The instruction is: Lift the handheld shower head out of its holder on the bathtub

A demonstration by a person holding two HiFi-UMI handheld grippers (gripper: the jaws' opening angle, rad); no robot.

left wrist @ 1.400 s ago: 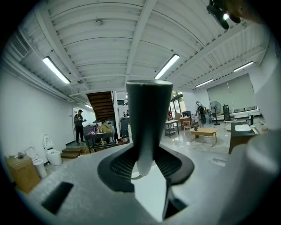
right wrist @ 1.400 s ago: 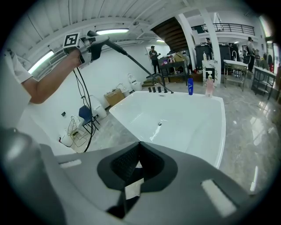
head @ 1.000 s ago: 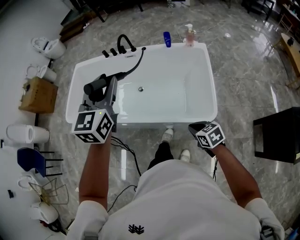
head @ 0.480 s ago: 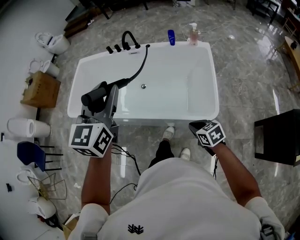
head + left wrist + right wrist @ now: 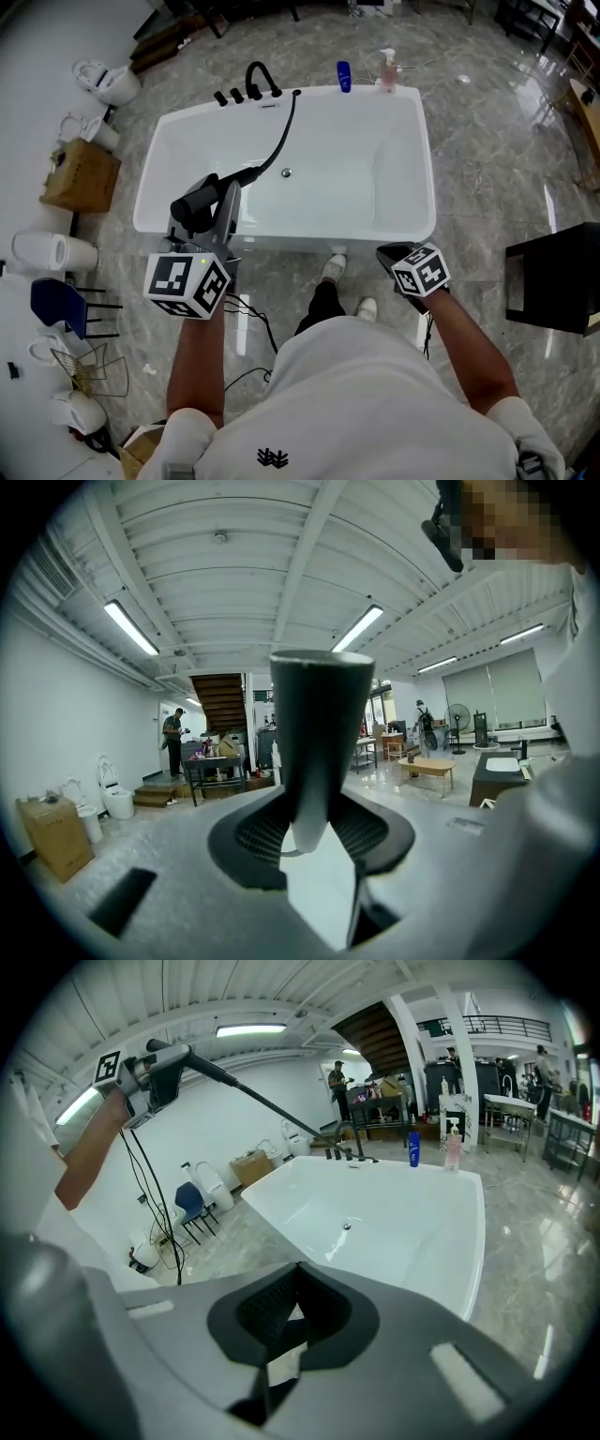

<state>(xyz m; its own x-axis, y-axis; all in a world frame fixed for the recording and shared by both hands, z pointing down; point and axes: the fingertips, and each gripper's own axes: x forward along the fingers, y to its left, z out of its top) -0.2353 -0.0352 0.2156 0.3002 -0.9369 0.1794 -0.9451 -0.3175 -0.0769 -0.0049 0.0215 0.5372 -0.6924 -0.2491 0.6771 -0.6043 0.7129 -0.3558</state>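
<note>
Left gripper is clamped on the black shower head's handle (hose trails toward 1 o'clock), held over the bathtub's 8 o'clock corner. Right gripper is pinched together, empty.

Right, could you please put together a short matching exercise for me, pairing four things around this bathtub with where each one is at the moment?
Things:
1. handheld shower head
2. blue bottle
3. cardboard box
4. drain

Places:
A. on the floor, left of the bathtub in the head view
B. at the bathtub's far rim
C. in the bathtub's bottom
D. between the jaws of the left gripper

Pairs: 1-D, 2-B, 3-A, 4-C.
</note>
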